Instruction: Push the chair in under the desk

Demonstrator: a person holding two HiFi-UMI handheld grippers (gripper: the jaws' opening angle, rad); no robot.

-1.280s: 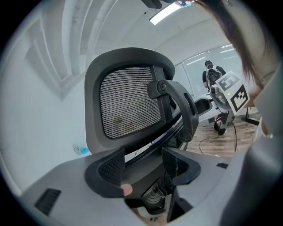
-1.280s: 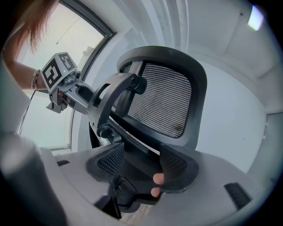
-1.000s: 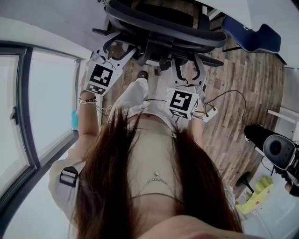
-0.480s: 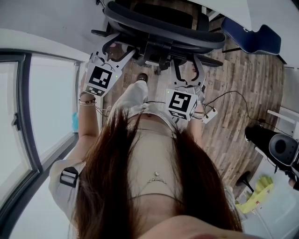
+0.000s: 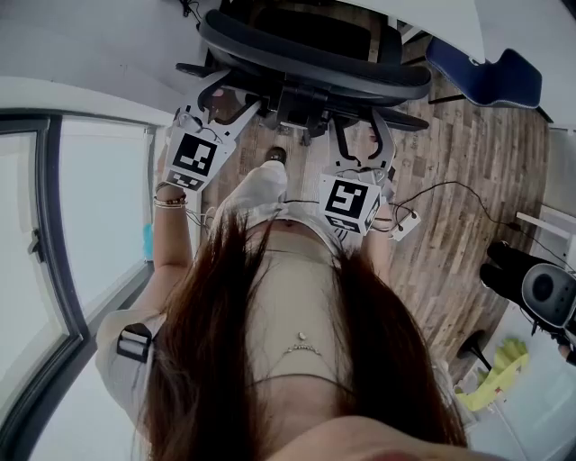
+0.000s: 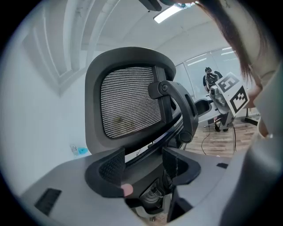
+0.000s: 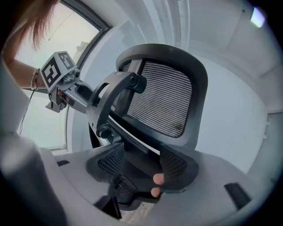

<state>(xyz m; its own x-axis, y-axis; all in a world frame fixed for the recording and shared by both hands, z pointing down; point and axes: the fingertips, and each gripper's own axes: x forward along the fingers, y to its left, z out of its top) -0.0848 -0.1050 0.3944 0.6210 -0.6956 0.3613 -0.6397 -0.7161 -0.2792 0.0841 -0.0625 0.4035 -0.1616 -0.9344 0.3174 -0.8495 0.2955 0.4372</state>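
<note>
A black mesh-backed office chair (image 5: 315,63) stands at the top of the head view, its backrest toward me. My left gripper (image 5: 225,97) is open at the left side of the chair's back frame. Open as well, my right gripper (image 5: 362,133) is at the frame's right side. In the left gripper view the mesh backrest (image 6: 130,103) rises above the gripper (image 6: 143,165), with the chair's lower back support between the spread jaws. The right gripper view mirrors this: backrest (image 7: 159,103) above the gripper (image 7: 141,163). A white desk edge (image 5: 441,13) shows beyond the chair.
A blue chair (image 5: 486,67) stands at the upper right on the wooden floor (image 5: 468,180). A cable (image 5: 432,194) trails across the boards. A black device (image 5: 540,288) and a yellow-green object (image 5: 490,378) sit at the right. A glass wall (image 5: 90,207) runs along the left.
The chair has shifted a little farther away, toward the top of the head view. Both grippers have moved forward with it, still open.
</note>
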